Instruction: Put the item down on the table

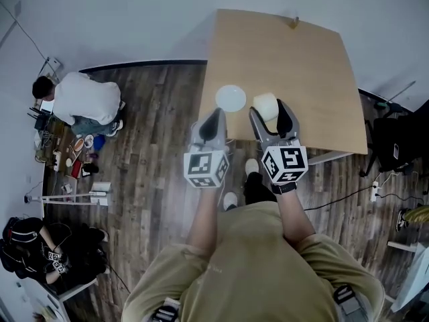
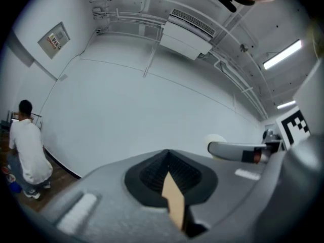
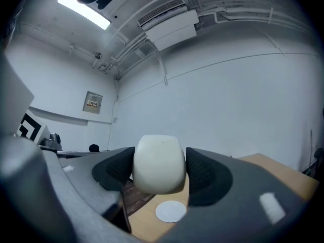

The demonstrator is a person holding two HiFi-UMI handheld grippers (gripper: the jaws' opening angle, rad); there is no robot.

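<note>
A cream-white rounded item (image 1: pixel 265 104) is clamped between the two pads of my right gripper (image 1: pixel 270 113), held above the near part of the wooden table (image 1: pixel 295 72). In the right gripper view the item (image 3: pixel 158 162) fills the gap between the dark pads, and a flat white disc (image 3: pixel 171 210) lies on the table below it. That disc (image 1: pixel 230 98) sits near the table's left front corner, just left of the item. My left gripper (image 1: pixel 213 123) hangs at the table's near edge with its jaws together and nothing in them (image 2: pixel 169 173).
A small object (image 1: pixel 293 23) stands at the table's far edge. A person in a white shirt (image 1: pixel 84 99) crouches on the wood floor at the left beside clutter. A dark chair (image 1: pixel 392 143) and cables are at the right.
</note>
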